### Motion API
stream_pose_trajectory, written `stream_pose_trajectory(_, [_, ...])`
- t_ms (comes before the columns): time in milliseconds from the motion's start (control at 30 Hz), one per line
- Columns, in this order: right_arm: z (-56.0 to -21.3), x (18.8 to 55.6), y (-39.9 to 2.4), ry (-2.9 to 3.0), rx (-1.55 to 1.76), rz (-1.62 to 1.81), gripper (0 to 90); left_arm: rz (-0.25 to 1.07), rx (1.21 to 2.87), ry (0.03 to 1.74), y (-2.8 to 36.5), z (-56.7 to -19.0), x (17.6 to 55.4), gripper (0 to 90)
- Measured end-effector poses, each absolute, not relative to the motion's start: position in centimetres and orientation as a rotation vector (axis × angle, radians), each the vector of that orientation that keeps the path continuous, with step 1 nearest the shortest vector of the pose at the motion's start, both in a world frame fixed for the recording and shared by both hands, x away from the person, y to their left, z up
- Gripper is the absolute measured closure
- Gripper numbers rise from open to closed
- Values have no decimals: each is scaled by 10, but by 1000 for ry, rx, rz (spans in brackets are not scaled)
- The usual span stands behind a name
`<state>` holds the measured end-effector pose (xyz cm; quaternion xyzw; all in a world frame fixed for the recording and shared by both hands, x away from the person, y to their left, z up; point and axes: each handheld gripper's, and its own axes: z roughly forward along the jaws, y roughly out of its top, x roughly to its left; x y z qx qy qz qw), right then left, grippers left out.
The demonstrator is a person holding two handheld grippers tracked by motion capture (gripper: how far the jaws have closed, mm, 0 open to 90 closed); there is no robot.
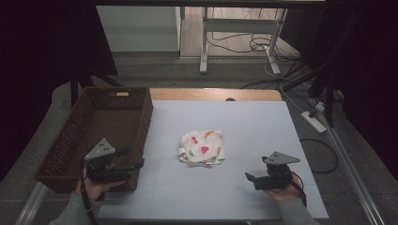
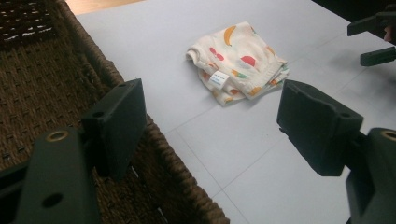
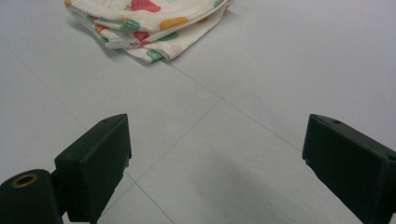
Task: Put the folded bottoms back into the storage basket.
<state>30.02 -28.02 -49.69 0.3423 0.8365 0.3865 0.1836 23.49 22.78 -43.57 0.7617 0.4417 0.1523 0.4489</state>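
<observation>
While I hold both tools low at the near side of the table (image 1: 263,122), I see the folded cloth (image 1: 202,147) with its fruit print lying flat near the middle of the pale surface, between the two grippers and apart from both. My left gripper (image 1: 136,165) hangs at the near corner of the brown woven basket (image 1: 101,115), its jaws spread wide with nothing between them, one jaw over the basket rim. My right gripper (image 1: 251,177) rests low over the table at the right, jaws also released and empty, pointing toward the cloth.
</observation>
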Motion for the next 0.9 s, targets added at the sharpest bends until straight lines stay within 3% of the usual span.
stream_pose_trajectory(900, [-501, 297, -279, 2399, 949, 1072, 86, 351, 1911, 1033, 210, -427, 248, 233])
